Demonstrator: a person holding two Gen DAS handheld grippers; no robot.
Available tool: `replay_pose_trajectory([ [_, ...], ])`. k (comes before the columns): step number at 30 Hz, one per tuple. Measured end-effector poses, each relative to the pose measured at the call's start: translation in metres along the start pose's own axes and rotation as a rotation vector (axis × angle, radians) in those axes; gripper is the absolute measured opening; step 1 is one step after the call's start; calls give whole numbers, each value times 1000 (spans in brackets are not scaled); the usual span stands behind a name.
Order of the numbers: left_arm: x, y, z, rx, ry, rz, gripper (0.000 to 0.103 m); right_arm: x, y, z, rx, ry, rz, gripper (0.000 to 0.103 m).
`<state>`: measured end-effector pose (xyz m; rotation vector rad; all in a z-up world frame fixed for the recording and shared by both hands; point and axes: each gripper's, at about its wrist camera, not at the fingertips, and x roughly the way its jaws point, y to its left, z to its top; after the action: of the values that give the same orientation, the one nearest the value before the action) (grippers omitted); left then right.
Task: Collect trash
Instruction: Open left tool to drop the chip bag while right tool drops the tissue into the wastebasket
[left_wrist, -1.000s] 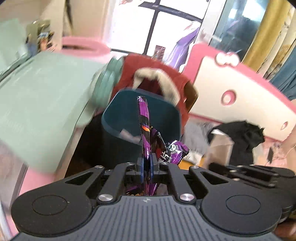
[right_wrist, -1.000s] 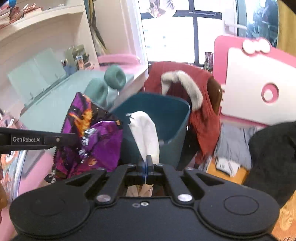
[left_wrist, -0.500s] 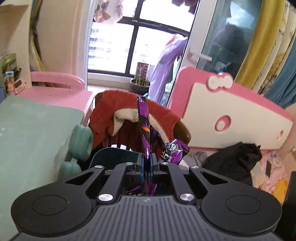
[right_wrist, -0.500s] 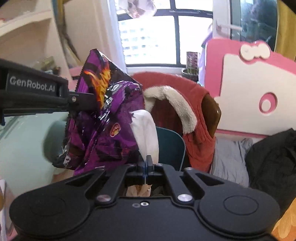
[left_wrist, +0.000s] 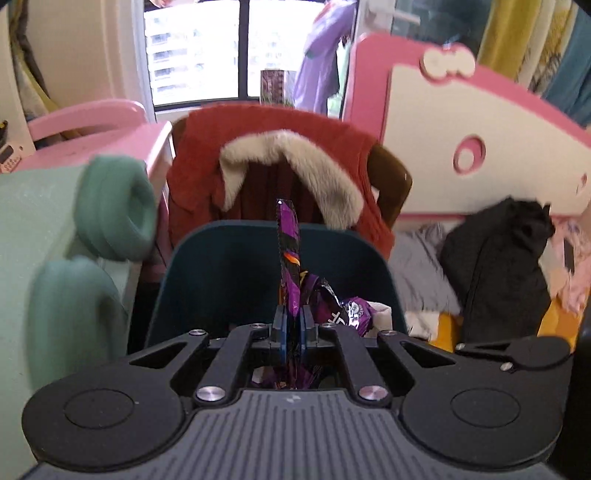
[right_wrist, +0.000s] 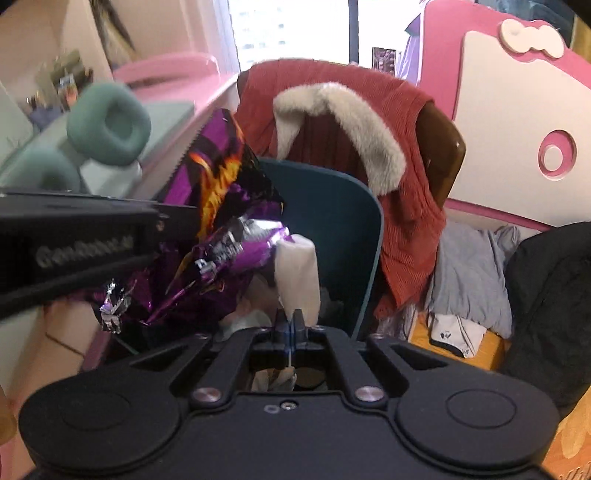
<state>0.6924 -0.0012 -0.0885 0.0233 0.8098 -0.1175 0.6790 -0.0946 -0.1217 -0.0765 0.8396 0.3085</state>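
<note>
Purple wrapper (left_wrist: 288, 254) is clamped in your left gripper (left_wrist: 291, 325); white tissue (right_wrist: 297, 277) is clamped in your right gripper (right_wrist: 290, 325). Both hang over the bin (left_wrist: 207, 266), placed so release drops them inside.

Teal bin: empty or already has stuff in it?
Not empty. The teal bin already holds pale crumpled scraps at the bottom, seen from the right wrist. How full, cannot tell.
</note>
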Motion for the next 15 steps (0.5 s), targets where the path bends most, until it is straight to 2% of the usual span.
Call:
replay_pose_trajectory([
  [10,25,-9,-23,64,81,30,7,8,-5,-9,-37,33,13,24],
  [15,29,-10,-31,42,122,29,26,2,2,-15,-93,25,41,32],
])
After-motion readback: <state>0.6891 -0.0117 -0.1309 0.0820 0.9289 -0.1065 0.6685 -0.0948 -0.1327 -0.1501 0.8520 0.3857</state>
